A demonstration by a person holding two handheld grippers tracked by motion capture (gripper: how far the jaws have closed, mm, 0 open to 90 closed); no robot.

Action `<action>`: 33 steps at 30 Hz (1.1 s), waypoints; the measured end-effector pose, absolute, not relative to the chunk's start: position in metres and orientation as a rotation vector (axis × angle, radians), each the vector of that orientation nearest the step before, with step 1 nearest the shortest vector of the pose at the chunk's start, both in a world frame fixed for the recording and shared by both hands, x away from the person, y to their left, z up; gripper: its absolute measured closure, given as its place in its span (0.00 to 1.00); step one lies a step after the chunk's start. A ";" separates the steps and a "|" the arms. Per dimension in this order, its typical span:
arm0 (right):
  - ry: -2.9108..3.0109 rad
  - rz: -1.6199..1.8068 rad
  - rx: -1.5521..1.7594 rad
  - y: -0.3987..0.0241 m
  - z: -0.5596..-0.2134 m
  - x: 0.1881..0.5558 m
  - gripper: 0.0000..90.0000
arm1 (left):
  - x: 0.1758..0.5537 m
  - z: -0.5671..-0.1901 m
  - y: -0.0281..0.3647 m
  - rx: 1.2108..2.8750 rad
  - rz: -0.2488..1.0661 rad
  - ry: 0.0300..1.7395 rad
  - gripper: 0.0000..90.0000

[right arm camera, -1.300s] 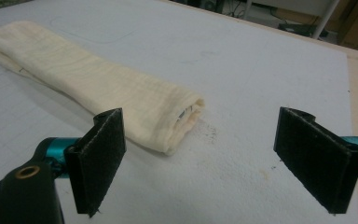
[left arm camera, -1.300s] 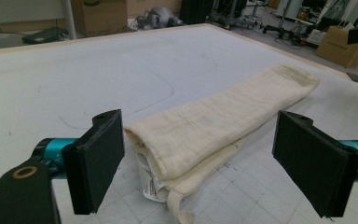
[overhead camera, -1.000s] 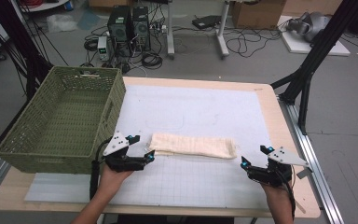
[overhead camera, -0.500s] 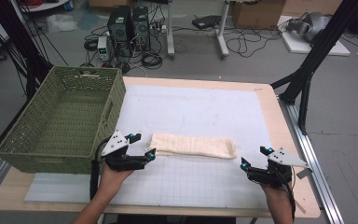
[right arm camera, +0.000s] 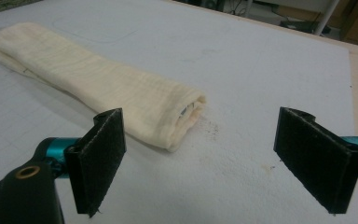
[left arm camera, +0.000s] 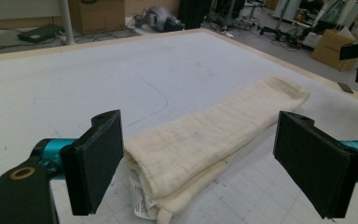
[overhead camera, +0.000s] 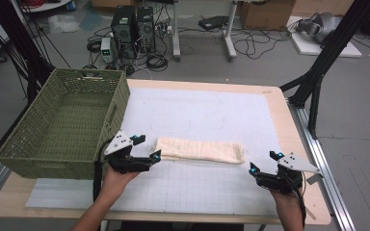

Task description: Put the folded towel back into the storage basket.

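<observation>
- A cream folded towel is laid flat lengthwise on the white mat.
- The left gripper and right gripper are spread wide, with nothing held.

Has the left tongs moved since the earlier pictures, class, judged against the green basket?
No. The left tongs sit at the same spot beside the green basket, open at the folded cloth's end.

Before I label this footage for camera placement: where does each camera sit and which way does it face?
High view: above the person's side, looking forward and down at the table; both forearms show.
Left gripper view: rides the left gripper, facing the folded cloth lengthwise.
Right gripper view: rides the right gripper, facing the cloth's other end.
All views share the cloth.
</observation>
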State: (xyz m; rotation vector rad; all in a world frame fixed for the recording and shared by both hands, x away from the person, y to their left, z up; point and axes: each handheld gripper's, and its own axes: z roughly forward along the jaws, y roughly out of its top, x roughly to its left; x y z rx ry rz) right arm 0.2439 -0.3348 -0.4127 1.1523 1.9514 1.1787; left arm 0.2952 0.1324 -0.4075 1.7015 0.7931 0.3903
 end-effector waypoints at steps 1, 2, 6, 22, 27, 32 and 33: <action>1.950 1.178 1.153 -0.335 -0.413 0.244 0.17 | 0.297 -0.406 0.132 1.711 0.387 0.794 0.18; 1.951 1.175 1.154 -0.335 -0.413 0.244 0.17 | 0.298 -0.405 0.131 1.714 0.382 0.799 0.19; 1.949 1.174 1.155 -0.335 -0.412 0.244 0.17 | 0.307 -0.403 0.129 1.722 0.344 0.827 0.19; 1.949 1.170 1.154 -0.335 -0.413 0.243 0.17 | 0.331 -0.409 0.117 1.813 0.324 0.919 0.20; 1.951 1.170 1.153 -0.335 -0.413 0.243 0.17 | 0.336 -0.415 0.117 1.828 0.292 0.964 0.20; 1.952 1.167 1.156 -0.335 -0.413 0.244 0.17 | 0.340 -0.420 0.116 1.874 0.289 0.984 0.20; 1.953 1.168 1.156 -0.335 -0.413 0.243 0.17 | 0.341 -0.421 0.115 1.885 0.289 0.990 0.20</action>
